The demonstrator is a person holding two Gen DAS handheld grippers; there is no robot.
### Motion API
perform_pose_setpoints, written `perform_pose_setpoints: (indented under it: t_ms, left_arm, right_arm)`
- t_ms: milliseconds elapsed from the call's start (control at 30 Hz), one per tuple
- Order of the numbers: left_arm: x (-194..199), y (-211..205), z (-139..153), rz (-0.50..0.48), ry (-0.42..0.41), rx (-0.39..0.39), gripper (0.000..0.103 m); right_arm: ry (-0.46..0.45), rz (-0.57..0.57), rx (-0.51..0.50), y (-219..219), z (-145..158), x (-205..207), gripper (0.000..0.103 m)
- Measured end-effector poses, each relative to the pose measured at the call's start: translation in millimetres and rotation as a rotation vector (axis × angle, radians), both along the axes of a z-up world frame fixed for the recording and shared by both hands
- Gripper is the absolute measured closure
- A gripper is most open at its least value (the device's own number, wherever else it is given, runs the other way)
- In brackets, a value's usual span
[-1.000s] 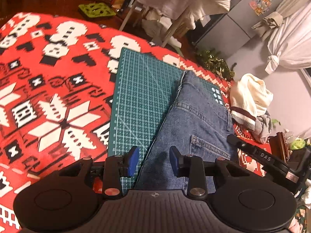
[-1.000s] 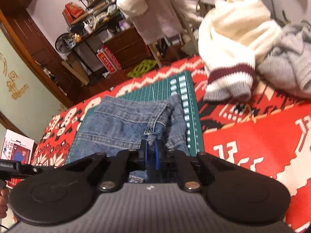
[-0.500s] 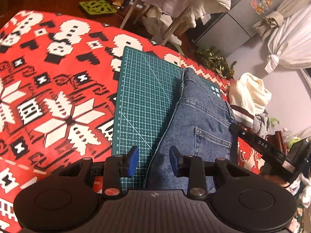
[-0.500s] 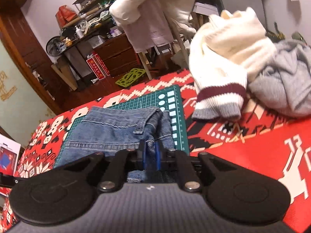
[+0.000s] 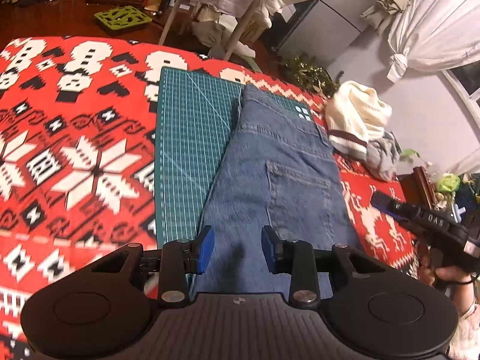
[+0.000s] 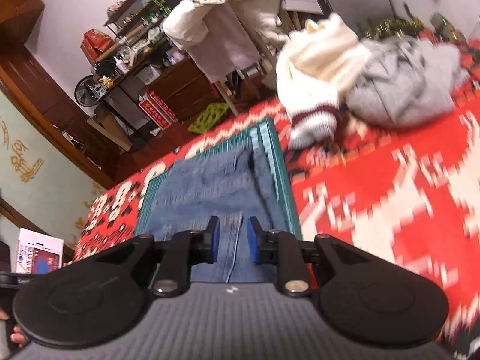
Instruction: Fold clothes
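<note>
On the green mat (image 5: 192, 138), one folded jeans (image 5: 279, 180); both grippers (image 5: 237, 247) (image 6: 231, 240) gape, empty.

Dark wooden floor (image 5: 45, 15) far off, grey fridge (image 5: 327, 18) and tied white curtain (image 5: 432, 30) at far right.

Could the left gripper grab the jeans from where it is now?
Probably yes. The left gripper is open, its fingers straddle the near edge of the jeans, and nothing lies between them. The right gripper hangs off to the side, clear of the way.
</note>
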State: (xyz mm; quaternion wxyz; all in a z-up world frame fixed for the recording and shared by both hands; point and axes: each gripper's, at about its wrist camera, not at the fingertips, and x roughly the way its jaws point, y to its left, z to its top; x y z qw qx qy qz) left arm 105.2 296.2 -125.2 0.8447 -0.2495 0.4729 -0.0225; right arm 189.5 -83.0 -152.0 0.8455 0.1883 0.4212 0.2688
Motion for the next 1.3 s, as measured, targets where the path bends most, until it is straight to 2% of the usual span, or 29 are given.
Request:
perform_pose_setpoints:
  t_ms: [133, 333, 400, 533, 633, 833, 867, 900, 933, 1100, 1167, 1300]
  left_arm:
    - [-25.4, 0.0, 6.8, 0.005, 0.016, -0.007, 0.070]
    - [-70.1, 22.8, -2.2, 0.069, 0.079, -0.096, 0.070]
    - [-75.3, 30.9, -6.2, 0.088, 0.105, -0.131, 0.070]
    - [-81.6, 31.6, -17.2, 0.080, 0.175, -0.120, 0.070]
    - [-86.2, 31.4, -24.6, 0.059, 0.207, -0.140, 0.065]
    - [-90.5, 30.9, -35.3, 0.037, 0.249, -0.160, 0.067]
    - [-91.0, 30.4, -34.1, 0.035, 0.242, -0.154, 0.071]
    - [-91.6, 29.8, -32.9, 0.033, 0.234, -0.149, 0.085]
    - [-92.2, 29.3, -31.6, 0.031, 0.227, -0.143, 0.090]
    - [-97.4, 27.1, -22.9, 0.026, 0.183, -0.106, 0.095]
    - [-96.4, 24.9, -23.6, 0.020, 0.192, -0.087, 0.095]
    - [-89.3, 15.9, -30.6, -0.003, 0.235, -0.038, 0.095]
  right_arm:
    - [0.061, 0.021, -0.078, -12.3, 5.5, -30.6, 0.080]
    - [0.190, 0.020, -0.141, -33.4, 0.6, -57.5, 0.080]
    - [0.228, 0.014, -0.147, -36.4, -1.8, -62.5, 0.080]
    - [0.287, 0.027, -0.169, -34.8, -9.6, -68.8, 0.080]
    - [0.328, 0.019, -0.190, -32.3, -17.7, -68.7, 0.080]
    - [0.368, 0.015, -0.152, -35.0, -24.7, -72.5, 0.081]
    - [0.367, 0.017, -0.154, -34.8, -24.6, -73.6, 0.084]
    - [0.359, 0.021, -0.156, -34.0, -23.3, -75.0, 0.088]
    - [0.348, 0.025, -0.160, -33.3, -21.0, -75.9, 0.090]
    - [0.298, 0.062, -0.195, -28.5, -4.1, -82.0, 0.093]
    - [0.295, 0.068, -0.206, -28.4, 0.2, -83.4, 0.094]
    - [0.354, 0.063, -0.228, -32.6, -12.8, -83.4, 0.095]
